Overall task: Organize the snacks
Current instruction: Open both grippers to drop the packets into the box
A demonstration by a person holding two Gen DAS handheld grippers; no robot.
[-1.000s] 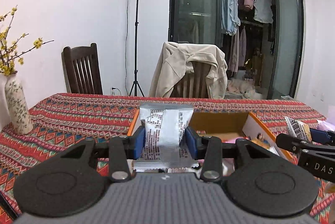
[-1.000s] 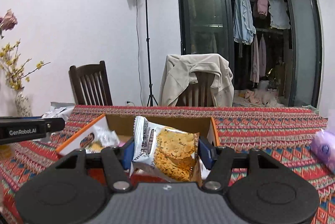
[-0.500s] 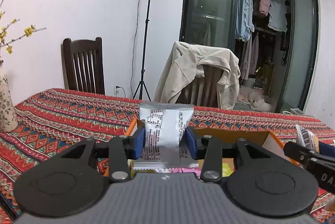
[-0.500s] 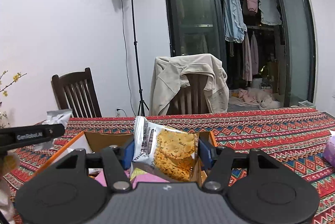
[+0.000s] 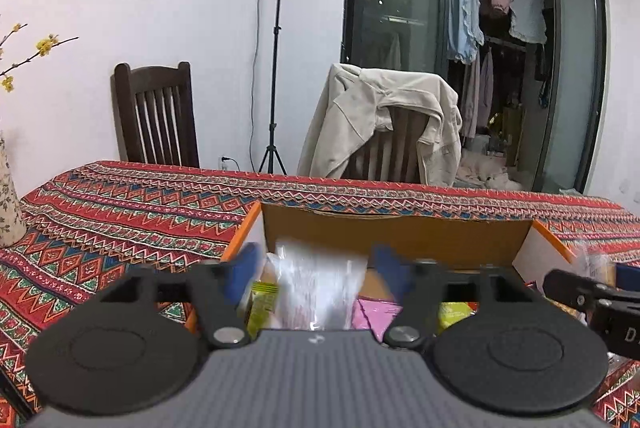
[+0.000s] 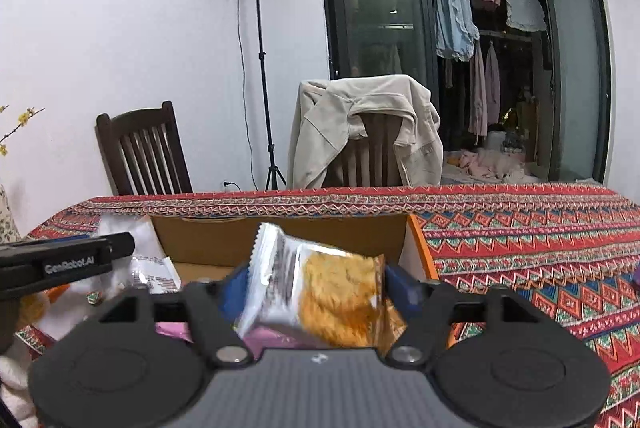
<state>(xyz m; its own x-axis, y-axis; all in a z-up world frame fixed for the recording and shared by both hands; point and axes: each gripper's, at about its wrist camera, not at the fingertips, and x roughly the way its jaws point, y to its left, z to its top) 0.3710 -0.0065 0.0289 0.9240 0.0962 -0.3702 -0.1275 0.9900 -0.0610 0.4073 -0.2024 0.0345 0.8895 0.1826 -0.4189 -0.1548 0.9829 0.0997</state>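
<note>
The silver foil snack packet [image 5: 320, 284], blurred in the left wrist view, sits between the blue pads of the left tongs [image 5: 316, 270] and just above the wrappers already in the open orange-walled cardboard box [image 5: 400, 234]. Those jaws are opening, with a clear gap on each side of the packet, so it looks released and dropping. In the right wrist view the white-and-silver packet printed with golden crackers [image 6: 320, 288] leans tilted between the pads of the right tongs [image 6: 316, 286]. These jaws are opening too, and the pads appear to have come off it, though blur makes the left edge hard to read. It also hangs over the box interior, above a pink wrapper [image 6: 276, 340].

To do this step well, I would let both pairs of jaws spread fully before drawing back, so neither pad drags a crinkly edge out over the wall. Both packets are light and slippery, and the tilted cracker one could slide toward the near wall. The two tools work close together, each tip showing at the edge of the other's view, so they are best withdrawn apart. The box stands on the counter under a red patterned woven cloth [image 6: 520, 228].
</note>
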